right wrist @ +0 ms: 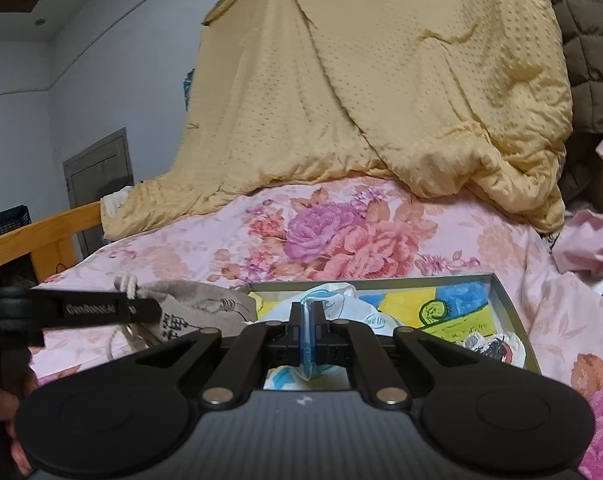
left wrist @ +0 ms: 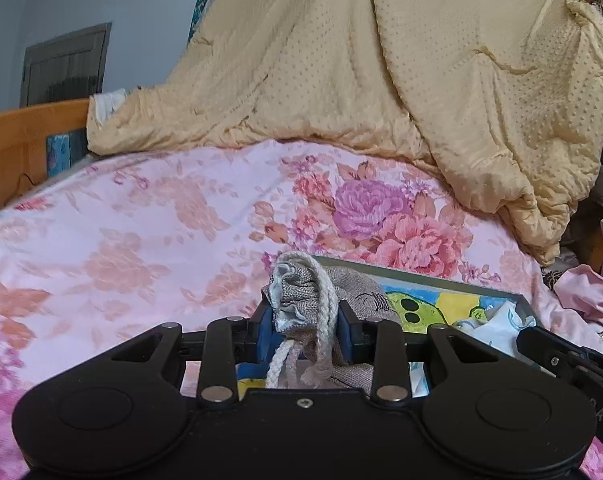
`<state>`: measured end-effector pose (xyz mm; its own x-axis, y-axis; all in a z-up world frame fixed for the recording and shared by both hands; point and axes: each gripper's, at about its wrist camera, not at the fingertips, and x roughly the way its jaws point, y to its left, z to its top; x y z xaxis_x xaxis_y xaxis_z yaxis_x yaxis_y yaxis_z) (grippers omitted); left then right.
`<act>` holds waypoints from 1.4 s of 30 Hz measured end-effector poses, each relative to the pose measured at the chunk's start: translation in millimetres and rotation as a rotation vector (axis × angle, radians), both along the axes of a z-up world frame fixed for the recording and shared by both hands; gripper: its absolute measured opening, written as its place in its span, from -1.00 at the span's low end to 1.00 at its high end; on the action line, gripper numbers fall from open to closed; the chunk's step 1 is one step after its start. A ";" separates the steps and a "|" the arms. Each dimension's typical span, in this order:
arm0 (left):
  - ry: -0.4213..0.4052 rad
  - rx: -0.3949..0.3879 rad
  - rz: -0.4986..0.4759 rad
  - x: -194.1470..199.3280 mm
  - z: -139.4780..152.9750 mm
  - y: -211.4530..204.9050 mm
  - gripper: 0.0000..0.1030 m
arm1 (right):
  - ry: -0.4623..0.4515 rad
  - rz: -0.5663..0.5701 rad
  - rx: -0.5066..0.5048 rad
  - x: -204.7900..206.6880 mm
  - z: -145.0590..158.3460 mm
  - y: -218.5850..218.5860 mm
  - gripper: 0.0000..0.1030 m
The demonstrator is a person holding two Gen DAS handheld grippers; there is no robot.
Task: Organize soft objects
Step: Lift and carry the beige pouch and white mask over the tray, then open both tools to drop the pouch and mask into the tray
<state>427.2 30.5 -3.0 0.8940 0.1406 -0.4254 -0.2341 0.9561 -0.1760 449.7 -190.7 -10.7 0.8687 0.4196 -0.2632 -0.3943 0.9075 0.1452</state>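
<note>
A grey burlap drawstring pouch point(left wrist: 297, 296) with a white rope cord is pinched at its gathered neck by my left gripper point(left wrist: 305, 320), which is shut on it. The pouch's body hangs over the left edge of a shallow grey tray point(left wrist: 421, 276) with a coloured drawing on its floor. From the right wrist, the pouch point(right wrist: 197, 308) and the left gripper point(right wrist: 101, 310) appear at the left of the tray point(right wrist: 501, 304). My right gripper point(right wrist: 308, 320) is shut on a soft white packet with blue print point(right wrist: 333, 300) that lies in the tray.
The tray rests on a pink floral bedsheet point(left wrist: 141, 240). A yellow dotted quilt point(right wrist: 361, 100) is heaped behind it. Crumpled pink cloth point(right wrist: 589, 244) lies to the right, a brown quilted blanket point(right wrist: 589, 40) sits far right, and a wooden bed rail point(right wrist: 41, 228) runs along the left.
</note>
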 end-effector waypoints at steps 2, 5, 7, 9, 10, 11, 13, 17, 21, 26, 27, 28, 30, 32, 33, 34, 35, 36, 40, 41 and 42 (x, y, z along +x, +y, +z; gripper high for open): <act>0.013 -0.005 0.002 7.3 -6.5 -2.2 -0.33 | 0.004 -0.007 0.003 3.8 -1.5 -1.3 -0.95; 0.034 -0.015 0.012 14.9 -15.8 -3.8 -0.32 | 0.017 -0.016 0.023 9.7 -2.9 -5.4 -0.95; 0.045 -0.024 0.021 18.2 -20.9 -3.4 -0.32 | 0.027 -0.022 0.034 13.2 -3.4 -8.2 -0.95; 0.059 -0.032 0.033 20.7 -25.1 -2.0 -0.31 | 0.037 -0.028 0.049 16.0 -4.5 -11.4 -0.94; 0.070 -0.038 0.040 22.7 -26.8 -0.6 -0.31 | 0.044 -0.032 0.058 17.8 -5.4 -13.1 -0.94; 0.072 -0.046 0.045 24.1 -27.4 1.2 -0.31 | 0.049 -0.035 0.065 19.2 -6.0 -14.5 -0.94; 0.076 -0.062 0.055 26.3 -28.7 4.7 -0.30 | 0.060 -0.041 0.078 22.4 -7.6 -17.0 -0.94; 0.110 -0.089 0.063 33.5 -32.6 9.1 -0.28 | 0.087 -0.047 0.099 28.3 -11.4 -20.9 -0.91; 0.134 -0.112 0.069 36.7 -35.3 11.1 -0.25 | 0.103 -0.047 0.110 30.8 -14.1 -21.8 -0.68; 0.162 -0.127 0.070 36.7 -38.0 13.8 -0.13 | 0.109 -0.048 0.104 31.0 -15.6 -20.6 -0.50; 0.166 -0.128 0.070 36.3 -38.3 14.0 -0.13 | 0.107 -0.051 0.100 30.6 -15.5 -20.2 -0.45; 0.168 -0.129 0.070 35.9 -38.6 14.7 -0.08 | 0.105 -0.054 0.097 30.3 -15.2 -20.2 -0.42; 0.172 -0.126 0.066 34.3 -38.9 14.8 0.03 | 0.105 -0.058 0.094 30.3 -14.7 -20.1 -0.20; 0.171 -0.126 0.057 31.7 -38.6 14.0 0.18 | 0.106 -0.059 0.088 29.4 -14.2 -20.1 -0.10; 0.170 -0.123 0.051 30.8 -37.9 13.2 0.21 | 0.107 -0.059 0.084 28.8 -13.8 -20.1 -0.07; 0.169 -0.116 0.046 29.7 -37.3 11.9 0.24 | 0.107 -0.060 0.080 28.2 -13.3 -19.9 -0.04; 0.168 -0.108 0.040 28.4 -36.5 10.3 0.31 | 0.108 -0.061 0.075 27.2 -12.6 -19.8 0.02; 0.166 -0.102 0.033 27.1 -35.7 8.5 0.34 | 0.108 -0.062 0.071 26.1 -11.8 -19.7 0.07; 0.146 -0.071 0.001 18.7 -30.3 0.1 0.47 | 0.105 -0.069 0.048 18.7 -7.0 -19.6 0.24; 0.139 -0.062 -0.007 16.1 -28.5 -2.3 0.52 | 0.103 -0.070 0.044 16.5 -5.3 -19.6 0.28; 0.134 -0.054 -0.014 13.6 -26.7 -4.4 0.54 | 0.101 -0.072 0.040 13.7 -3.0 -19.6 0.33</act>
<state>440.8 26.1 -29.6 0.8306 0.1024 -0.5473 -0.2459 0.9494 -0.1956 463.4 -210.3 -13.7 0.8671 0.3687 -0.3350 -0.3098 0.9257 0.2170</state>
